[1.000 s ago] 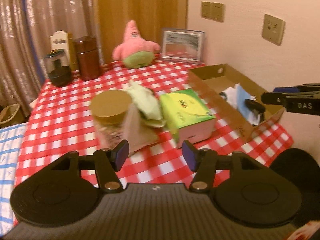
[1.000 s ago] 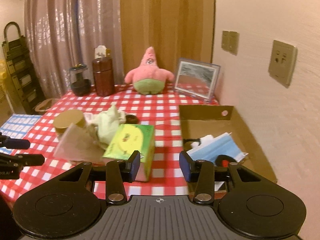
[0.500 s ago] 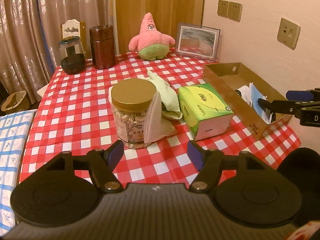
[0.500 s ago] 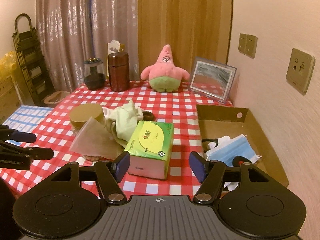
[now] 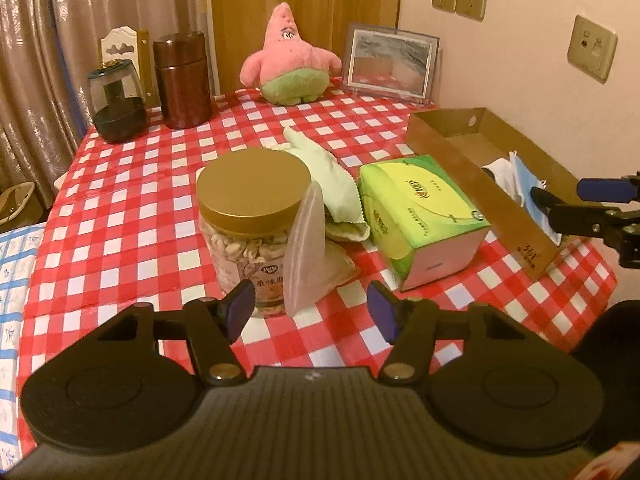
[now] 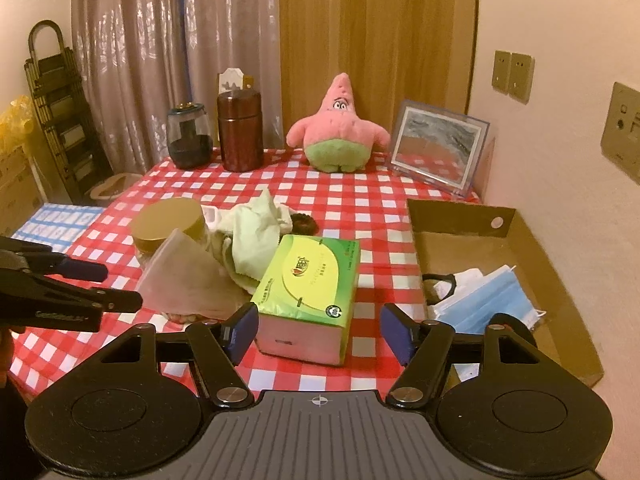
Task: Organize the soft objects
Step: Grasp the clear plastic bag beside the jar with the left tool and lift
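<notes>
A red-and-white checked tablecloth [image 6: 360, 196] covers the table. Along its right edge lies a cardboard tray [image 6: 460, 220] holding blue face masks [image 6: 492, 300]. A pink starfish plush [image 6: 340, 128] sits at the back, a green tissue pack [image 6: 308, 280] mid-table, touching a pale green cloth [image 6: 256, 236] beside a gold-lidded jar [image 5: 252, 216]. Left gripper [image 5: 310, 312] and right gripper [image 6: 318, 330] hover spread wide, both empty.

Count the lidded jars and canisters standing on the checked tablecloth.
3: gold-lidded snack jar in front; dark glass jar and brown canister side by side at the back-left corner. Nothing suggests more hidden.
</notes>
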The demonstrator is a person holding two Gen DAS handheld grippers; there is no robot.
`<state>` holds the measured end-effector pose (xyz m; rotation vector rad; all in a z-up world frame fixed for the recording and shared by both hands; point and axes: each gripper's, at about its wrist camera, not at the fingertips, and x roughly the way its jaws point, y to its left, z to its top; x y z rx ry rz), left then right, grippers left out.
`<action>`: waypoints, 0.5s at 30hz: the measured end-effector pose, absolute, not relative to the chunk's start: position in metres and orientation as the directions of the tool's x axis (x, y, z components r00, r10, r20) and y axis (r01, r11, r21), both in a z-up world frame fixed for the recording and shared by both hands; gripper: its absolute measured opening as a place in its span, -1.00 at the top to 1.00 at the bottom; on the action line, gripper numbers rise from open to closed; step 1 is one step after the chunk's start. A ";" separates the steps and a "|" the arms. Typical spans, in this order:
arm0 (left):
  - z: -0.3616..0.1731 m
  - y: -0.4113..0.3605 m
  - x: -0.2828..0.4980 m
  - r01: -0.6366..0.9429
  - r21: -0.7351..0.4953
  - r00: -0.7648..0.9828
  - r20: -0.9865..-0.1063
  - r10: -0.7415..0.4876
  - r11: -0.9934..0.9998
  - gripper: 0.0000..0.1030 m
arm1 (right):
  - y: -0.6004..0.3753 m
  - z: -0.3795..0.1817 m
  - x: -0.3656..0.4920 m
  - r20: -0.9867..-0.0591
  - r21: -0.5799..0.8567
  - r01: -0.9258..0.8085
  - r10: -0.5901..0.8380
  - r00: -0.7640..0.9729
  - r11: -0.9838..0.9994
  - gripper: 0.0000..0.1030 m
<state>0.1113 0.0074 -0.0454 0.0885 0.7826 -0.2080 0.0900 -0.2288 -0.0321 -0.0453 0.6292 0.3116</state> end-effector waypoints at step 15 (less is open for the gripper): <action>-0.075 -0.004 0.161 0.286 0.018 0.637 -0.750 -0.176 0.958 0.20 | -0.223 -0.051 0.120 -0.604 0.070 -0.294 0.276 0.748 0.953 -0.31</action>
